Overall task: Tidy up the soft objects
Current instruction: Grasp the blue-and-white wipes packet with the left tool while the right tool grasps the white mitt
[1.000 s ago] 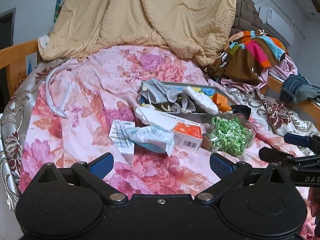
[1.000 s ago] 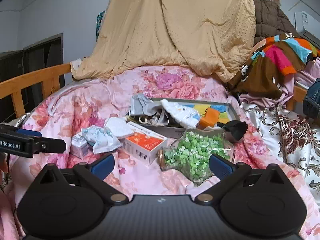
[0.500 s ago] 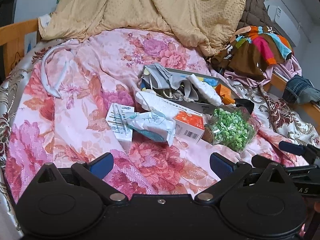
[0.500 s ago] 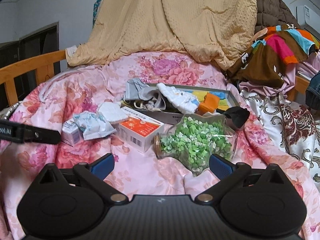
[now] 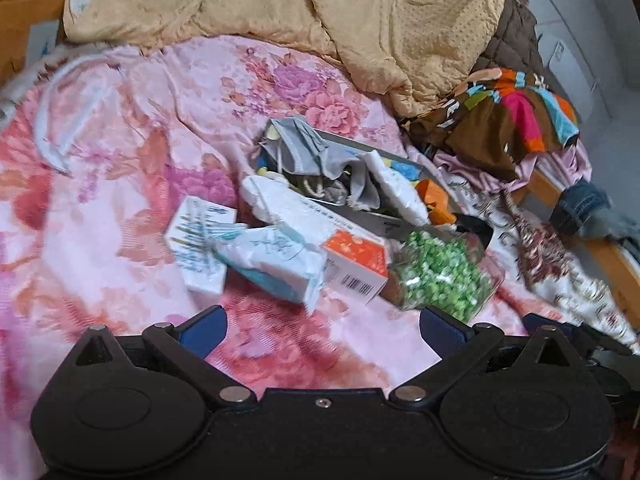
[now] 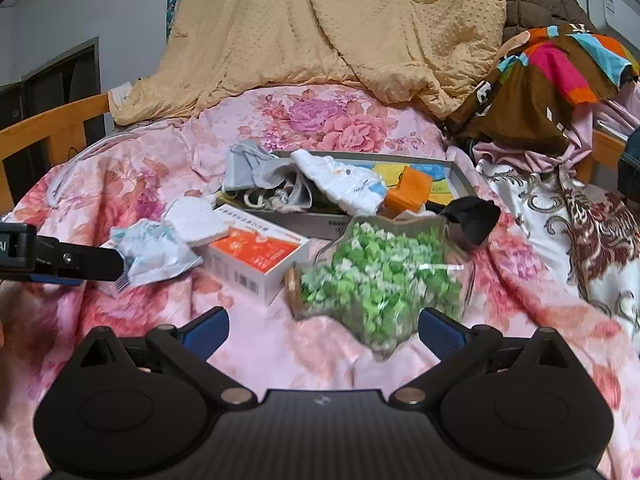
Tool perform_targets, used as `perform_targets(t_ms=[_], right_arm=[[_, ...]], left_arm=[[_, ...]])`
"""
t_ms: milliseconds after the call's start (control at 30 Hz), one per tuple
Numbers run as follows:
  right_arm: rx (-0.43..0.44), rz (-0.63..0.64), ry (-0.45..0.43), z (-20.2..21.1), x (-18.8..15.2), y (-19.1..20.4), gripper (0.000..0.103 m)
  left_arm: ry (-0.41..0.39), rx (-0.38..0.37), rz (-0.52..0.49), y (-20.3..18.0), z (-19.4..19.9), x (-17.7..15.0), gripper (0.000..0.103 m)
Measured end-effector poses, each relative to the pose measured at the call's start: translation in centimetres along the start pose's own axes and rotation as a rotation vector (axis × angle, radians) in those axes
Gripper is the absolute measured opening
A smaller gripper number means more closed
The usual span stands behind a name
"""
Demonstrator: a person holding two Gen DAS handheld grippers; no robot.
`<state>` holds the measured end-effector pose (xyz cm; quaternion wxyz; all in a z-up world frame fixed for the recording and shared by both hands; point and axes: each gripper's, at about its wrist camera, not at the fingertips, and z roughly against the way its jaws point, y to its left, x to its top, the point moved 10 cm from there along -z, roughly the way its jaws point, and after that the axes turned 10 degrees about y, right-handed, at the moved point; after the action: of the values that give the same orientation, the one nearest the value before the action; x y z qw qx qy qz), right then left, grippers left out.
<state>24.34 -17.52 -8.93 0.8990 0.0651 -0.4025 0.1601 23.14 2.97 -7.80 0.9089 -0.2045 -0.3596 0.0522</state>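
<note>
L wrist view: your left tool [image 5: 322,330] is released, nothing between its pads. The tissue pack [image 5: 276,266] lies straight ahead on the bed [image 5: 100,208], long axis running left-near to right-far, one end over a small white box [image 5: 200,244], the other against the orange box [image 5: 354,260]. Approach from the near side; bare bedspread there gives room.

R wrist view: your right tool [image 6: 322,330] is also released, w/ the jar of green bits [image 6: 380,276] directly ahead. The pack sits off to the left, nearer the left tool. Open tray [image 6: 456,184] w/ soft items lies beyond.
</note>
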Motion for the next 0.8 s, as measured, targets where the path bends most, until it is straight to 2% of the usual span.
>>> perform_targets(t_ms=[267, 400, 633, 800], right_arm=[[0.003, 0.123, 0.01, -3.0, 4.9, -0.2, 0.103], [0.026, 0.16, 0.009, -4.6, 7.5, 0.6, 0.103], [0.197, 0.183, 0.09, -8.1, 11.2, 3.8, 0.103], [0.271, 0.264, 0.205, -10.9, 12.6, 7.2, 0.103]], left_arm=[[-0.008, -0.144, 0.177, 0.5, -2.9, 1.1, 0.102], [-0.033, -0.154, 0.252, 1.2, -3.7, 1.4, 0.101], [-0.054, -0.131, 0.328, 2.6, -3.9, 1.6, 0.095], [-0.056, -0.166, 0.386, 3.5, -4.5, 1.9, 0.086]])
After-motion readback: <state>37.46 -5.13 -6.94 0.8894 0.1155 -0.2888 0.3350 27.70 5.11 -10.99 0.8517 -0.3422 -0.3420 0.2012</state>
